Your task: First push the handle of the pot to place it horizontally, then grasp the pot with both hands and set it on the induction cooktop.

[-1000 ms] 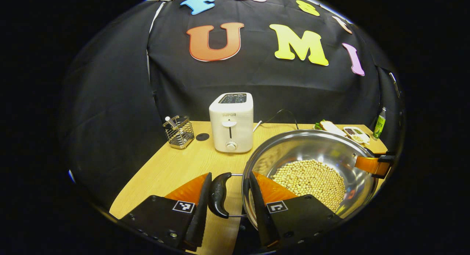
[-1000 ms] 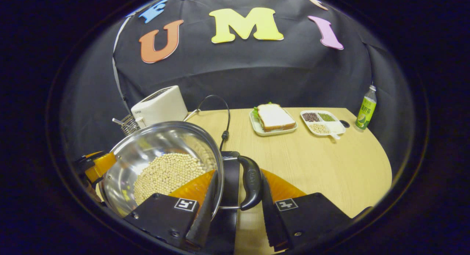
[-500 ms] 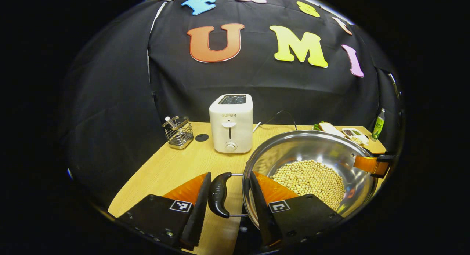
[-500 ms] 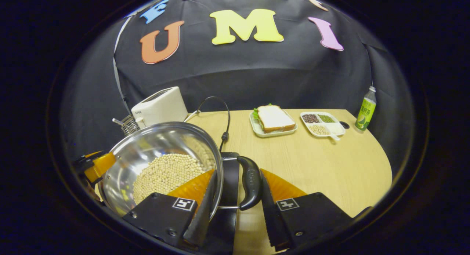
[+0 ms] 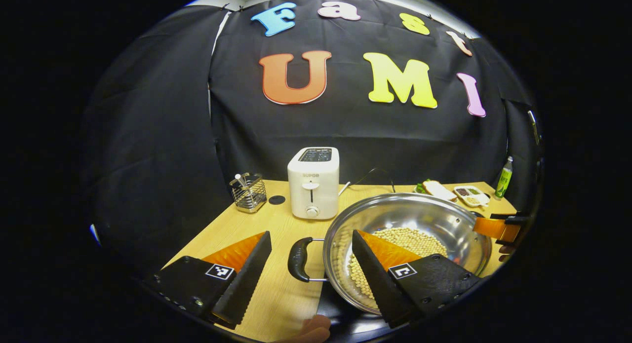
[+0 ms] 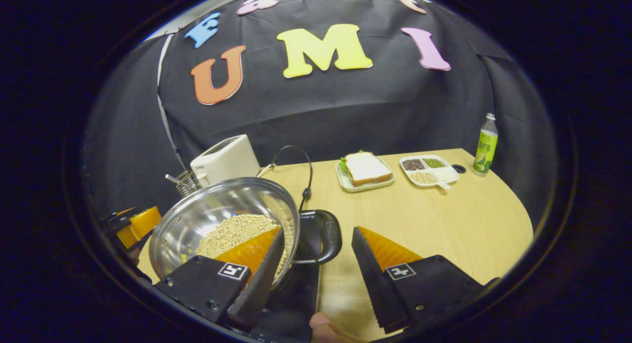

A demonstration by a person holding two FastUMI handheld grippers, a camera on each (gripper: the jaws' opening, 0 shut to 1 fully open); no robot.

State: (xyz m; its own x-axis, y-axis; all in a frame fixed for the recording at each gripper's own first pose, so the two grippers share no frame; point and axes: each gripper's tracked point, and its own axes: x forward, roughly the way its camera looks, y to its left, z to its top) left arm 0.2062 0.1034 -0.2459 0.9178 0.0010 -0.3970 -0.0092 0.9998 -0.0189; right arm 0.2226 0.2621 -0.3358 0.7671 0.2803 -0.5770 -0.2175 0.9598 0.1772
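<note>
my left gripper [image 5: 312, 256] has its fingers spread wide, holding nothing — the pot's black side handle [image 5: 298, 258] sits in the gap between them, touching neither. the steel pot [image 5: 424, 219] is half full of pale soybeans [image 5: 412, 237], and my right-hand finger in this view overlaps its rim. the pot rests on the black induction cooktop [image 5: 355, 327], a dark edge of which shows under its base. behind it on the wooden table [image 5: 252, 224] i see a white toaster [image 5: 313, 181], a wire utensil holder [image 5: 248, 192] and a small dark disc just beside the holder.

in the right gripper view my right gripper [image 6: 316, 251] is equally open, gripping nothing; the pot's other black handle [image 6: 330, 237] lies level between the fingers, free of both. the cooktop [image 6: 308, 229] shows dark beneath that handle, its cord [image 6: 302, 172] looping up toward the wall. the other gripper shows at the pot's far side. farther right on the table sit a sandwich on a white plate [image 6: 364, 169], a divided dish of grains [image 6: 428, 170] and a green bottle [image 6: 486, 145] near the edge. a fingertip shows at the bottom edge of each view.
</note>
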